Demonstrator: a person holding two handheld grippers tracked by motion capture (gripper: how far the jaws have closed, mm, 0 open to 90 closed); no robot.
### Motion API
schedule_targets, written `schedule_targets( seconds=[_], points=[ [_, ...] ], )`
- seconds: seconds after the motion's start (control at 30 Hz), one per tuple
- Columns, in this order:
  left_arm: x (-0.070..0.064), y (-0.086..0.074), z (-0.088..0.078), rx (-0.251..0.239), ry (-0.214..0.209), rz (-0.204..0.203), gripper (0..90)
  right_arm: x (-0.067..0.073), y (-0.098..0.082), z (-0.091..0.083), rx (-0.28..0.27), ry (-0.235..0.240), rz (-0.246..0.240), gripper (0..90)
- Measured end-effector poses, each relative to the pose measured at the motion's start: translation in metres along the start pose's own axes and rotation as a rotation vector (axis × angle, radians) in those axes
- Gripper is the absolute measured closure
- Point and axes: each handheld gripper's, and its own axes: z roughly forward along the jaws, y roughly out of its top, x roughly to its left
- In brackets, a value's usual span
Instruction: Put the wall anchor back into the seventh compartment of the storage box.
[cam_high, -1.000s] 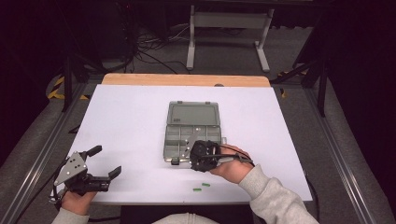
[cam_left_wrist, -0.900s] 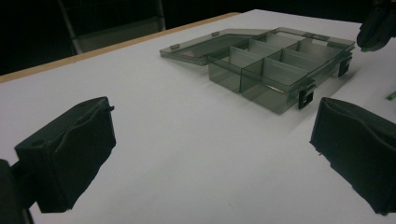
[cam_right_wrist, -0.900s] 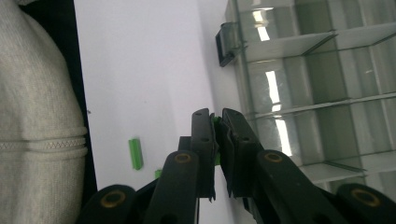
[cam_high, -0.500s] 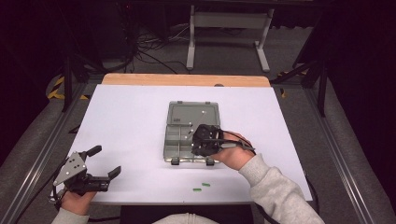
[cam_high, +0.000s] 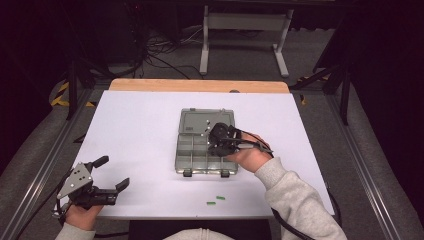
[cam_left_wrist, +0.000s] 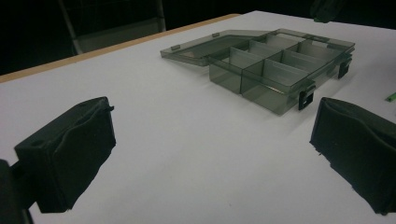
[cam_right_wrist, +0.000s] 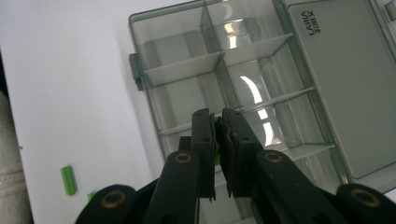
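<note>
I see white bench (cam_high: 150, 130), wood far edge, dark room. Box (cam_high: 206, 142) lid reads maybe "LARIA". Right hand-held gripper (cam_right_wrist: 218, 128) pinches green piece (cam_right_wrist: 215, 122); left hand-held gripper (cam_high: 109, 172) spread wide.

Your box (cam_high: 206, 150) sits mid-counter (cam_high: 140, 125), lid (cam_high: 207, 121) open toward 12 o'clock. Two chips (cam_high: 215, 200) lie at 6 o'clock of it.

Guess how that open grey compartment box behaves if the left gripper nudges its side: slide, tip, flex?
The compartment box lies low and flat on the smooth white table, so it would probably slide, not tip. Thin translucent walls and empty-looking cells suggest it is light. The open lid lies flat behind and may flex at the hinge.
</note>
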Motion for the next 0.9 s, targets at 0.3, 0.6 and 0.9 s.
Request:
schedule_targets(
  seconds=[0.3,0.6,0.9],
  points=[
    [0.000,0.000,0.000,-0.003,0.000,-0.002,0.4,-0.013,-0.002,0.006,0.007,-0.016,0.034,83.5],
    [0.000,0.000,0.000,-0.004,0.001,-0.003,0.4,-0.010,-0.007,0.024,0.043,0.007,0.045,83.5],
    [0.000,0.000,0.000,-0.003,0.002,-0.003,0.4,-0.010,-0.010,0.035,0.070,0.018,0.041,83.5]
  ],
)
